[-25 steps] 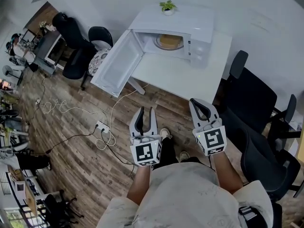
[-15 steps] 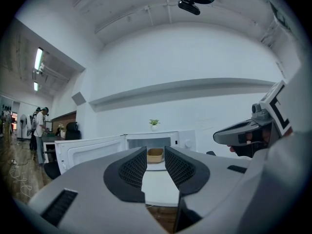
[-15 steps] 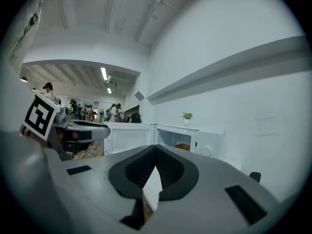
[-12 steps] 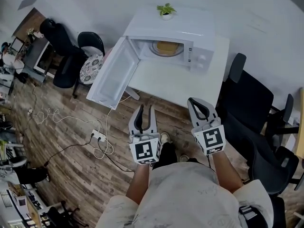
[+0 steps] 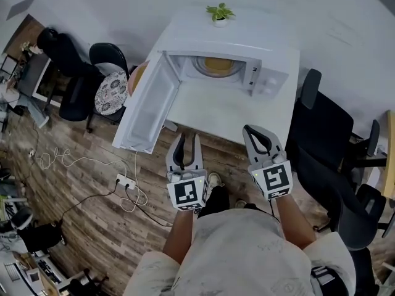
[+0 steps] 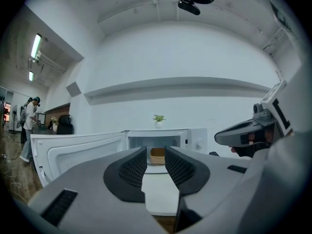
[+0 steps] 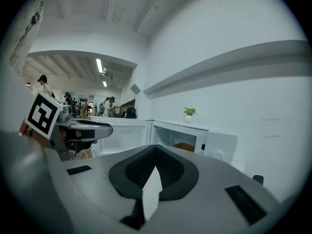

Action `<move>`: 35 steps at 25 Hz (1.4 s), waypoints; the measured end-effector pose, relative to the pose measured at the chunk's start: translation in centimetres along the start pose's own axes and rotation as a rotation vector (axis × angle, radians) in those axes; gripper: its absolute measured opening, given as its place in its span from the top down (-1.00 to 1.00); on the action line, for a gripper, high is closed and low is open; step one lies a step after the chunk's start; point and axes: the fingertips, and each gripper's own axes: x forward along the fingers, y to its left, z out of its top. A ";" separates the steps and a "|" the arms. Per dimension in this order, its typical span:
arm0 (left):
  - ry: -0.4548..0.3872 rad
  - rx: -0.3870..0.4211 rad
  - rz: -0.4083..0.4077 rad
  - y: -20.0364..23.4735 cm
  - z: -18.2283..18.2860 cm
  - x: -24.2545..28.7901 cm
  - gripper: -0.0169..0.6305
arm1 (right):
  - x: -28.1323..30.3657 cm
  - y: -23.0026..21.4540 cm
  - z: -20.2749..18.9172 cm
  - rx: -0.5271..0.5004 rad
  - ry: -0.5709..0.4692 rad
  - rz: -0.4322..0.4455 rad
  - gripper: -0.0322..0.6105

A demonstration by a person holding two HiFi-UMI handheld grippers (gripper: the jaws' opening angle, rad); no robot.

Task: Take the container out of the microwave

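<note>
A white microwave (image 5: 228, 39) stands on a white table (image 5: 228, 106) with its door (image 5: 145, 113) swung wide to the left. Inside it sits a tan container (image 5: 216, 65) on the turntable. Both grippers are held side by side short of the table's near edge, well apart from the microwave. My left gripper (image 5: 185, 139) is open and empty; in the left gripper view the container (image 6: 157, 156) shows in the gap between its pads. The tips of my right gripper (image 5: 255, 131) meet, with nothing held. From the right gripper view the container (image 7: 185, 146) lies ahead to the right.
A small potted plant (image 5: 219, 11) stands on the microwave. Dark office chairs (image 5: 327, 128) crowd the table's right side, and others (image 5: 111, 85) stand behind the open door. A power strip with cables (image 5: 123, 182) lies on the wooden floor at left. People stand far off.
The person has walked closer: the table and microwave sit nearer to both grippers in the head view. Both sets of jaws stand as before.
</note>
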 end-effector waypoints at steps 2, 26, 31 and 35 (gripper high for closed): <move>0.001 -0.002 -0.013 0.8 0.0 0.9 0.58 | 1.2 0.1 0.5 -0.003 -0.004 -0.007 0.86; -0.004 0.006 -0.229 3.4 0.6 11.9 0.58 | 7.9 -3.3 3.1 0.025 0.023 -0.219 0.86; 0.000 0.013 -0.253 1.8 0.7 13.7 0.58 | 8.0 -5.5 2.8 0.032 0.016 -0.245 0.86; 0.005 0.019 -0.265 0.1 1.2 15.0 0.58 | 8.0 -7.6 2.4 0.039 0.003 -0.250 0.86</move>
